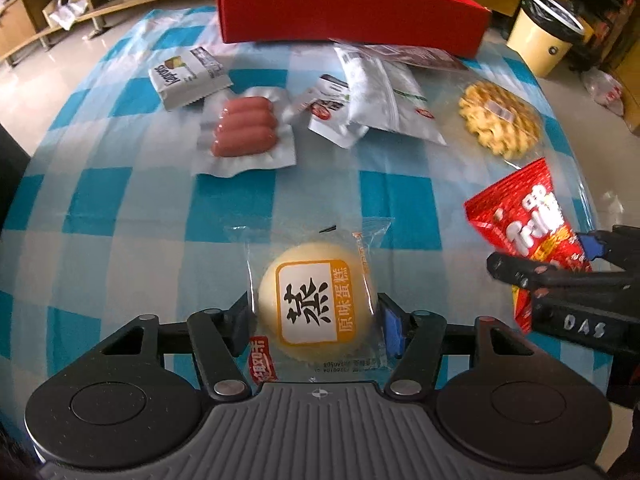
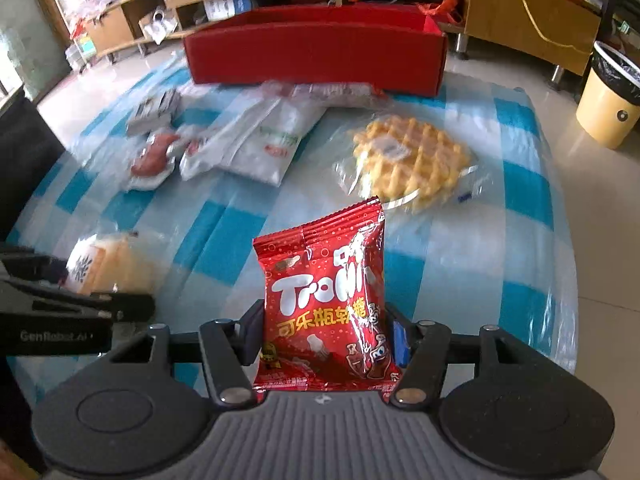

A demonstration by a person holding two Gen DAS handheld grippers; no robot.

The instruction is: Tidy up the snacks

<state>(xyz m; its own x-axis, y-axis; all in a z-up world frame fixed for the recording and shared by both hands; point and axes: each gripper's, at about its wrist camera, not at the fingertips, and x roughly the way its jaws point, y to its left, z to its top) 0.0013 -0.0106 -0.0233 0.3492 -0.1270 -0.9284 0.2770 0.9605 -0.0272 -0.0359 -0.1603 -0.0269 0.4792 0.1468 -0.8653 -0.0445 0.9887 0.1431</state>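
Both hands have a snack now, and to my eye the job is to carry each one up to the red box (image 1: 352,8) at the top of the frame and let go over its open mouth, not short of the front wall. I'd lift clear first, since the waffle (image 1: 498,120), the white pouches (image 1: 384,96) and the sausage pack (image 1: 245,126) all lie between the hands and the box on the checked cloth (image 1: 132,196). The left gripper (image 1: 318,316) has its jaws drawn in on the steamed cake (image 1: 318,304), low in the centre of its view, pads pressing the clear wrapper on both sides; it looks soft, so a gentle squeeze would be wise. The right gripper (image 2: 326,336) is pinched on the red candy bag (image 2: 324,304), bottom centre of its view, standing upright off the cloth. That bag is glossy, crinkled foil with white lettering, and held by its lower half it may flop.
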